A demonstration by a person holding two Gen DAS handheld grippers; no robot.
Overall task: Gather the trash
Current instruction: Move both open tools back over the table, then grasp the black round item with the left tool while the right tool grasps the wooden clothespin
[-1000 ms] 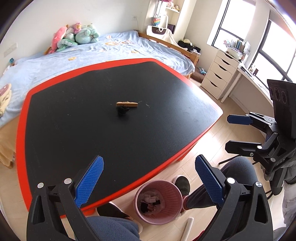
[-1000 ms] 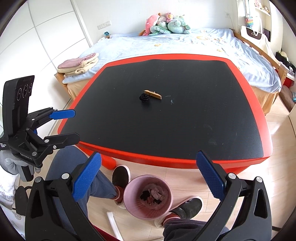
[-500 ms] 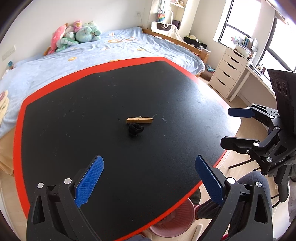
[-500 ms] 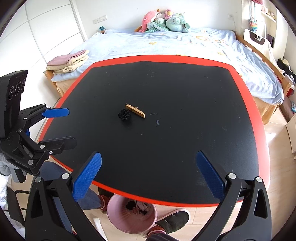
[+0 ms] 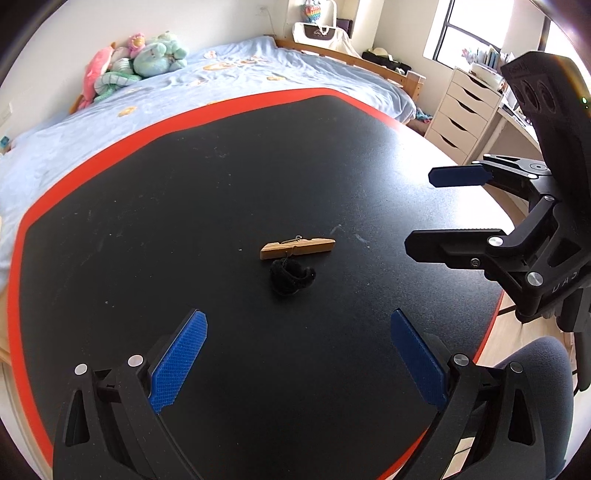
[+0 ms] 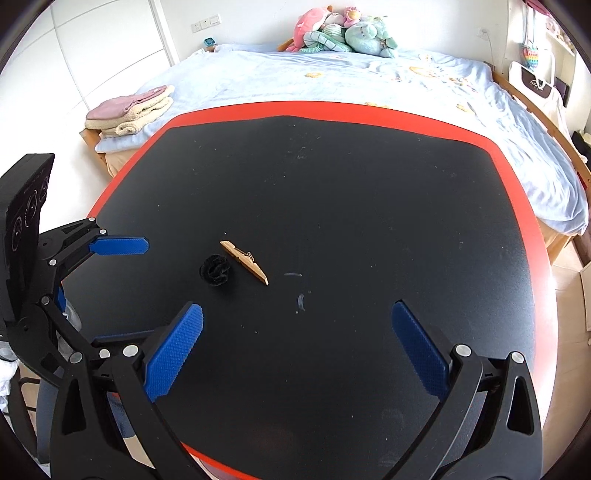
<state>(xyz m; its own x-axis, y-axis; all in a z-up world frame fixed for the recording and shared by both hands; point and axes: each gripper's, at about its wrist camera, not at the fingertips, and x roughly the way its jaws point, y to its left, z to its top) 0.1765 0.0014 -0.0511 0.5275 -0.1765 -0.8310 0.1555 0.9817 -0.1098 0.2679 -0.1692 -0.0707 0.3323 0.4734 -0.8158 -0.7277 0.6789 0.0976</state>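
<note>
Stuffed toys (image 6: 345,31) are piling at the far end of a blue-covered bed (image 6: 332,77), folded towels (image 6: 129,114) lying at its left

A bare wooden peg (image 5: 297,248) and a fuzzy black tuft (image 5: 291,277) lie on the matt black, red-edged table (image 5: 184,192); each tool's pads (image 5: 179,360) are ribbed blue rubber.

Blue bed (image 5: 258,74) behind table (image 5: 147,206), bright window (image 5: 448,37).
</note>
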